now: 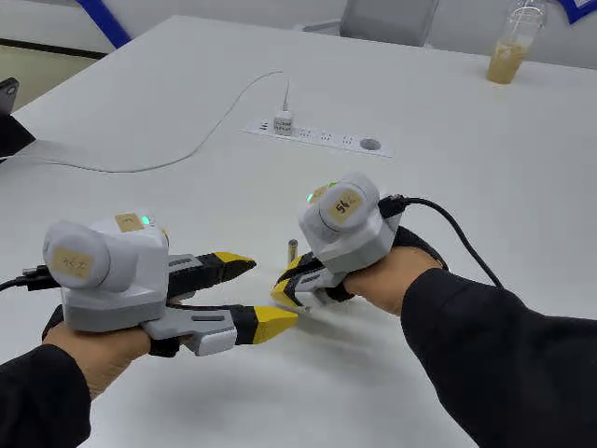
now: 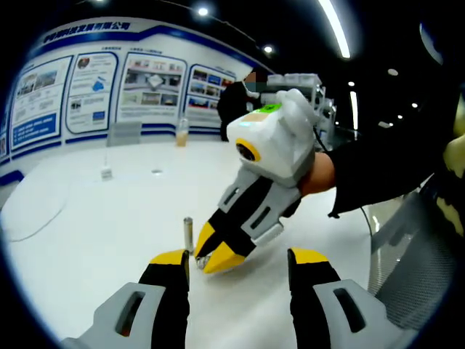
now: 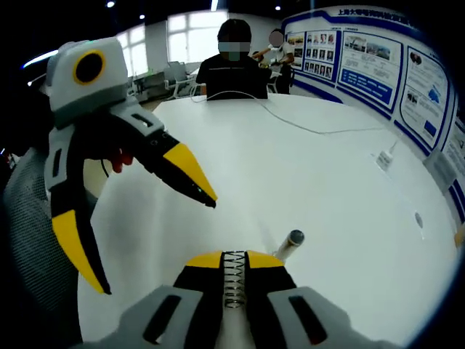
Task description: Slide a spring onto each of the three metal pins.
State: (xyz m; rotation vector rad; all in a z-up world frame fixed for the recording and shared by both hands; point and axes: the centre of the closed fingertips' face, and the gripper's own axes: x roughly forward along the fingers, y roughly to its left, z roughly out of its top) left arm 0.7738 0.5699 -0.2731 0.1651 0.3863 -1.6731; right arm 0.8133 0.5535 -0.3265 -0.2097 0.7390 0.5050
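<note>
We had the right gripper (image 3: 234, 258) pinched tight on a spring (image 3: 233, 282) just beside the pin (image 3: 288, 244); left gripper (image 2: 240, 255) gaped wide, empty.

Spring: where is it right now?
The spring is clamped in the right gripper, seen in the right gripper view, just short of the metal pin standing on the white table.

- Left tongs (image 2: 240, 258) are showing at the bottom edge, yellow-tipped jaws standing wide apart.
- Right tongs (image 2: 211, 262), gripped by a hand (image 2: 318, 173), are pointing down between them, tips pinching together.
- Metal pin (image 2: 187, 231) is standing upright on the white counter (image 2: 87, 218), just beside those tips.
- Cup (image 2: 182, 133) is sitting far back.
</note>
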